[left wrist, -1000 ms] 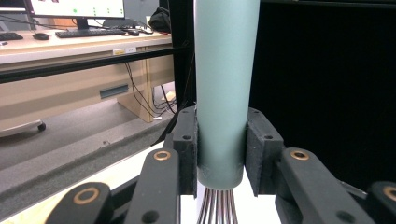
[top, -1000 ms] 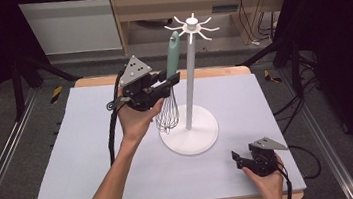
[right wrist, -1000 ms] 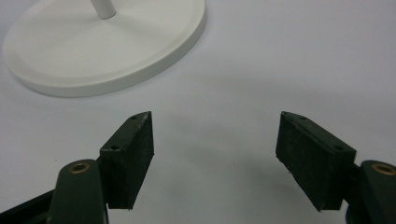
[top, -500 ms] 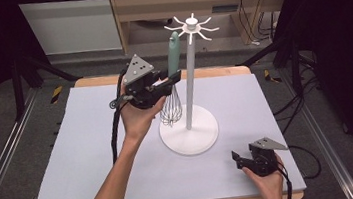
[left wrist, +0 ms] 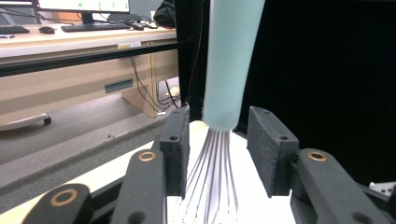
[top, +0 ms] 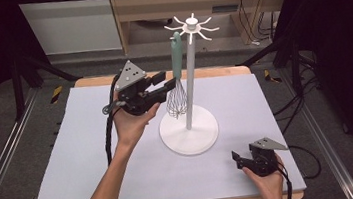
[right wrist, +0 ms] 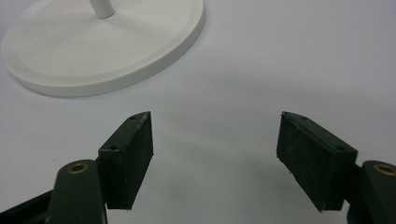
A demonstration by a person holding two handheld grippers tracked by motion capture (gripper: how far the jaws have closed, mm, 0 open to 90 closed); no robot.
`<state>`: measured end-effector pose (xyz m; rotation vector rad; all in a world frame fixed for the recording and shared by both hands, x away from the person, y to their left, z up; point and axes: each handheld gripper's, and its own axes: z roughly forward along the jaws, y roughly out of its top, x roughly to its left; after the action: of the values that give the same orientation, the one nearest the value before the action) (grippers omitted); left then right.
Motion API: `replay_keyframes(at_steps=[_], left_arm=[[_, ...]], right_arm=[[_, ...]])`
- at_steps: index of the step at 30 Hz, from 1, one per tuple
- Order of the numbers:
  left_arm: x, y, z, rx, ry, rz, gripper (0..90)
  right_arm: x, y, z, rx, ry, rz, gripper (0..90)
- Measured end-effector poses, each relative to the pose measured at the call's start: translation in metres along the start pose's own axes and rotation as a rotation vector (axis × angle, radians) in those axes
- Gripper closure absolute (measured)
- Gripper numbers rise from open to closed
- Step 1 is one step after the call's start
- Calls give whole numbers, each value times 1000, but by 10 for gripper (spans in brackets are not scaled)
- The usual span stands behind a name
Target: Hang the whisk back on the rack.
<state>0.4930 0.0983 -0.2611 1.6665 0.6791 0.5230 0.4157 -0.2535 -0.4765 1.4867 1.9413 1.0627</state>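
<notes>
Whisk (left wrist: pixel 232 65) hung between the left gripper's (top: pixel 162 82) fingers (left wrist: pixel 176 149), which had just been opening and stood clear of its teal handle, wires below. Beyond them rose the white stand (top: pixel 189 85), its hook carrying the whisk. Pulling away crookedly could snag the wires and swing it off. The right gripper (right wrist: pixel 215 158) rested on the worktop (top: pixel 80 155), fingers apart and empty.
</notes>
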Motion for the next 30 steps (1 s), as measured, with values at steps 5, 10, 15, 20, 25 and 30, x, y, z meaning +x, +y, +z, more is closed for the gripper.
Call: replay_keyframes(at_steps=[5, 10, 15, 20, 25, 30], left_arm=[[5, -16, -13, 17, 14, -2, 535], [11, -39, -27, 41, 25, -6, 500], [20, -64, -40, 70, 44, -35, 474], [27, -81, -50, 115, 77, -36, 452], [37, -108, -65, 135, 106, -66, 432], [46, -136, -74, 181, 152, -78, 413]], right_arm=[[0, 0, 0, -2, 0, 3, 270], [0, -1, 0, -6, 0, 12, 259], [0, -1, 0, -6, 0, 14, 255], [0, -1, 0, -6, -1, 18, 250], [0, -1, 0, -7, -7, 11, 248], [0, -2, 1, -8, -15, 9, 238]])
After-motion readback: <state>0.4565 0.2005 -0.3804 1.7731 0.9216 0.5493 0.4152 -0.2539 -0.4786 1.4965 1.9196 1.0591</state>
